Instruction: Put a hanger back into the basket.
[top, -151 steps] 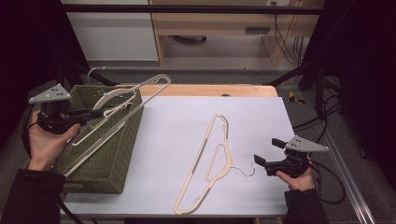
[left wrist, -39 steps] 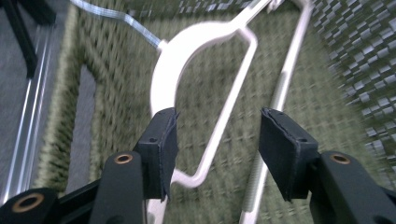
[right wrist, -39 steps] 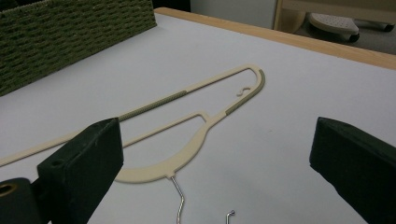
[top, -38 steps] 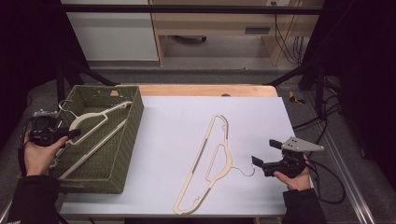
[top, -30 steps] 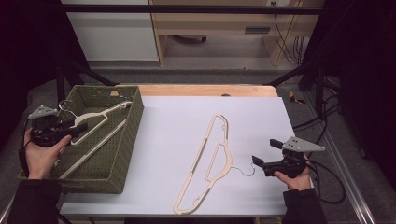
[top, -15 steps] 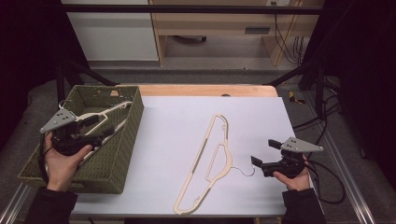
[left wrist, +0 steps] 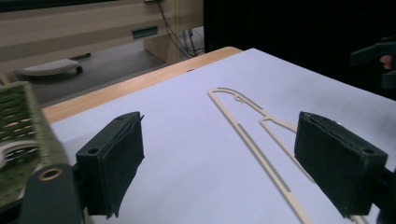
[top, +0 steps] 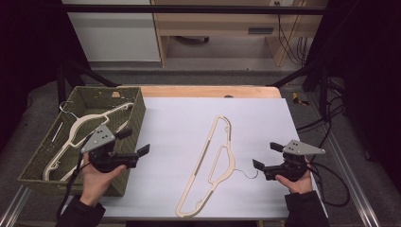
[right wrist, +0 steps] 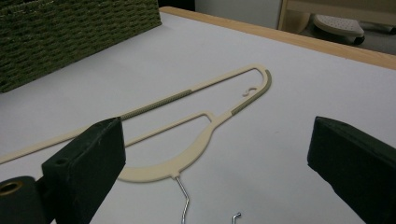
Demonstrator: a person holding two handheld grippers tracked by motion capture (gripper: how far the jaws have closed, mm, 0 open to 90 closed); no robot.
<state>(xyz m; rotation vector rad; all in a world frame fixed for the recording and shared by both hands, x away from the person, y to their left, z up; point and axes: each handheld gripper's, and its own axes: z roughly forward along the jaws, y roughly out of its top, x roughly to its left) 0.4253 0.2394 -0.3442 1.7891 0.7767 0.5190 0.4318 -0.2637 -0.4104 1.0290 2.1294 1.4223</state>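
Observation:
A cream hanger point(top: 204, 147) lies flat on the white table, its wire hook point(top: 247, 174) pointing at my right gripper point(top: 265, 155). That gripper is open just right of the hook, and the hanger point(right wrist: 196, 144) shows between its jaws. A second cream hanger point(top: 78, 124) rests inside the green woven basket point(top: 139, 111) at the left. My left gripper point(top: 135, 142) is open and empty over the basket's near right corner, facing the table hanger point(left wrist: 247, 133).
The basket wall point(right wrist: 70, 32) stands at the table's left side. A wooden strip point(top: 208, 91) runs along the far edge of the table. Dark frame bars and cables point(top: 326, 123) sit to the right. A shelf unit stands beyond the table.
The left gripper carried a hanger above the basket, let it go inside, then swung right, to the basket's near right corner, and now stands open. The right gripper stayed put.

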